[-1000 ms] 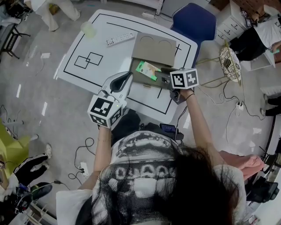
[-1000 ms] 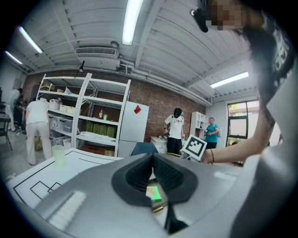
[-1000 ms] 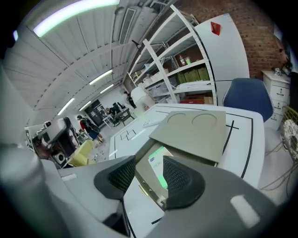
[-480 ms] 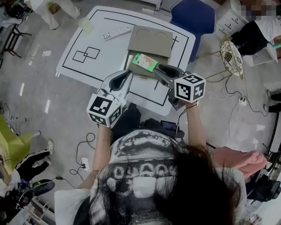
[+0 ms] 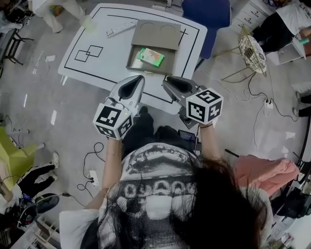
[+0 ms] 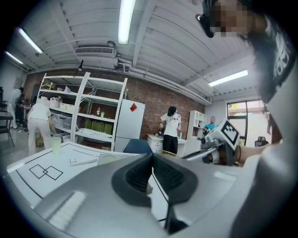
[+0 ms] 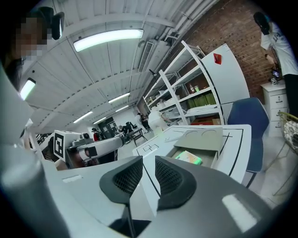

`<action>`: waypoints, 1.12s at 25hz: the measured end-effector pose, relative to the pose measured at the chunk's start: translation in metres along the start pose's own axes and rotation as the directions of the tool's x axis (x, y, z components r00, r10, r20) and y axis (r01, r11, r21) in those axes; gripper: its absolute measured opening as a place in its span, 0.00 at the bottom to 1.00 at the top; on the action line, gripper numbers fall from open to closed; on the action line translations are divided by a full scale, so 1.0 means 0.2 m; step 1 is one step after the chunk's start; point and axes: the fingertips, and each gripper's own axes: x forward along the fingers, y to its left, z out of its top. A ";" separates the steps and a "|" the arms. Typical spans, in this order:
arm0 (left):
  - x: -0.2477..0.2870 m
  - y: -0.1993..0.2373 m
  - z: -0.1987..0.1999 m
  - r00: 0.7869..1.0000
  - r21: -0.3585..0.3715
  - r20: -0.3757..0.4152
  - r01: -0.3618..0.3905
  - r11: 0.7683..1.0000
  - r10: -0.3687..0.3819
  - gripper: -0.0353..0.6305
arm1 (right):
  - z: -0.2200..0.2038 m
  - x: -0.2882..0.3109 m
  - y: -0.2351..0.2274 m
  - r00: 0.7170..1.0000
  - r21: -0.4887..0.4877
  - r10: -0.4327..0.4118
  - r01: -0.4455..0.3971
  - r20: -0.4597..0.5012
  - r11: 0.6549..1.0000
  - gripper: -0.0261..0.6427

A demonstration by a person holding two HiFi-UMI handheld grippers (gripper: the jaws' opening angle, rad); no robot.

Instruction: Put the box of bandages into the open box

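Seemingly the job is done: the box of bandages (image 5: 149, 57) lies inside the open box (image 5: 158, 34), well ahead of both sets of fingertips and touched by neither. Our right gripper (image 7: 149, 159) has just been closing its jaws to a narrow gap with nothing between them. Our left gripper (image 6: 152, 155) is pressed together and empty, so we judge nothing remains.

- The white table's (image 5: 97, 68) near edge lies partly behind the left gripper (image 5: 138, 79) and the right gripper (image 5: 166, 80).
- The blue chair (image 5: 206, 12) is cut off by the head view's top edge.
- Print on the green bandage box (image 5: 150, 57) is too small to read.
- The pale cup (image 5: 89, 22) near the table's far left corner is blurred.
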 end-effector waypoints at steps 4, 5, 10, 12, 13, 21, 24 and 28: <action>-0.05 -0.14 -0.06 1.000 -0.028 0.006 -0.011 1.000 0.011 0.05 | -0.09 -0.13 0.07 1.000 -0.003 0.019 -0.019 0.009 1.000 0.13; -0.06 -0.18 -0.07 1.000 -0.032 0.005 -0.014 0.999 0.014 0.05 | -0.11 -0.16 0.08 1.000 -0.003 0.025 -0.025 0.011 1.000 0.12; -0.12 -0.33 -0.13 1.000 -0.032 -0.013 -0.027 0.999 0.027 0.05 | -0.19 -0.27 0.15 0.998 -0.010 0.065 -0.065 0.015 0.998 0.07; -0.15 -0.37 -0.15 0.999 -0.029 -0.022 -0.035 0.999 0.035 0.05 | -0.21 -0.28 0.19 0.996 -0.013 0.084 -0.084 0.014 0.996 0.07; -0.17 -0.38 -0.16 0.999 -0.028 -0.025 -0.042 0.999 0.041 0.05 | -0.22 -0.29 0.21 0.996 -0.014 0.093 -0.092 0.013 0.996 0.07; -0.29 -0.45 -0.17 0.997 -0.019 -0.039 -0.072 0.997 0.071 0.05 | -0.25 -0.33 0.33 0.991 -0.023 0.133 -0.133 0.025 0.991 0.06; -0.32 -0.45 -0.17 0.997 -0.015 -0.042 -0.067 0.998 0.066 0.05 | -0.26 -0.33 0.36 0.991 -0.019 0.132 -0.131 0.022 0.991 0.05; -0.37 -0.44 -0.16 0.997 -0.010 -0.043 -0.063 0.998 0.062 0.05 | -0.26 -0.30 0.40 0.991 -0.018 0.127 -0.127 0.032 0.992 0.04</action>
